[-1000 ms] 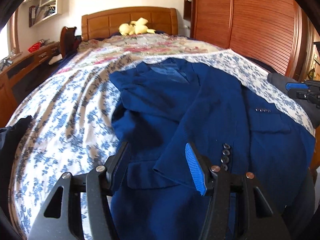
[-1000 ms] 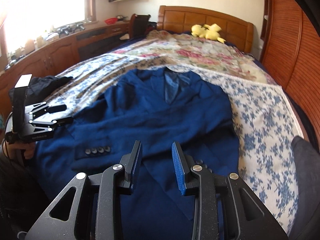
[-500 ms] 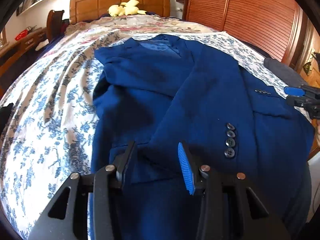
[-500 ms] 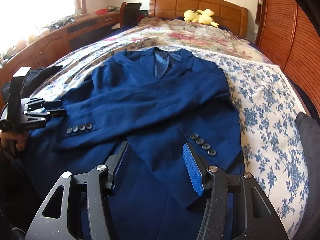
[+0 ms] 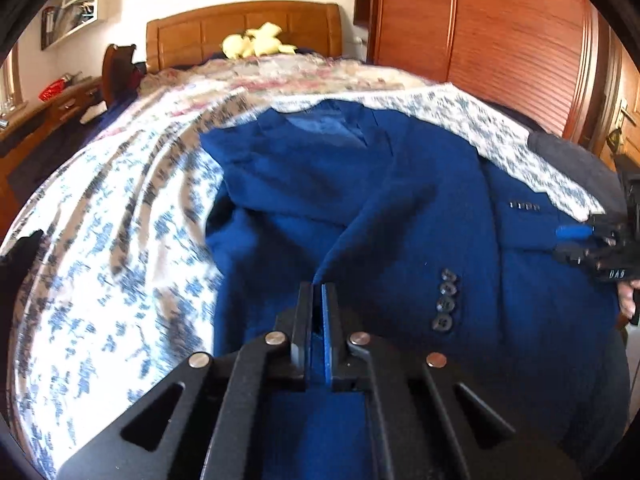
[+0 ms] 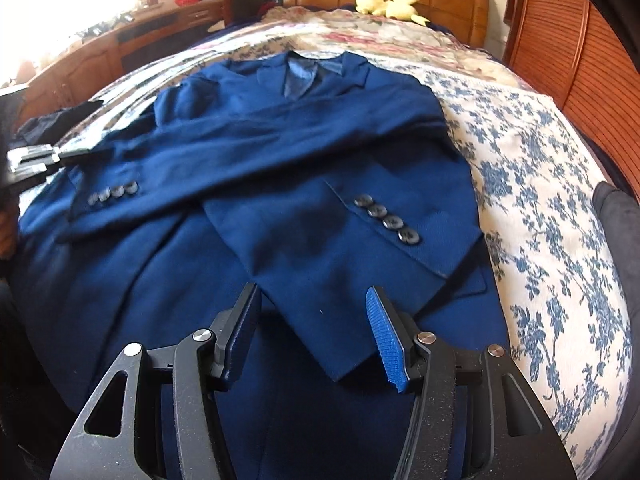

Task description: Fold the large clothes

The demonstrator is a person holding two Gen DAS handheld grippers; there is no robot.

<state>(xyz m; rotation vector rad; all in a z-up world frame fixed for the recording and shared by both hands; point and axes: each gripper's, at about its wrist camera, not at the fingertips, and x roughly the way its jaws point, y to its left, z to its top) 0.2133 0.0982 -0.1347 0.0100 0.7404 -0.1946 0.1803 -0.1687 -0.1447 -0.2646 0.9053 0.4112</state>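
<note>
on the bed (image 6: 540,168), left gripper (image 5: 319,294) jaws clenched on blue jacket (image 6: 304,160), right gripper (image 6: 314,320) jaws released

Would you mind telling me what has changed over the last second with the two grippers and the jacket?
The left gripper, open a second ago, has closed on a fold of the blue jacket near its hem. The right gripper has opened wider and come in closer over the lower sleeve. The jacket stays flat on the bed with sleeves crossed; the yellow toy is unmoved.

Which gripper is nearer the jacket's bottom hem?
Left. The left gripper is shut on the blue jacket at its hem; the right gripper hovers open just above the hem fabric.
</note>
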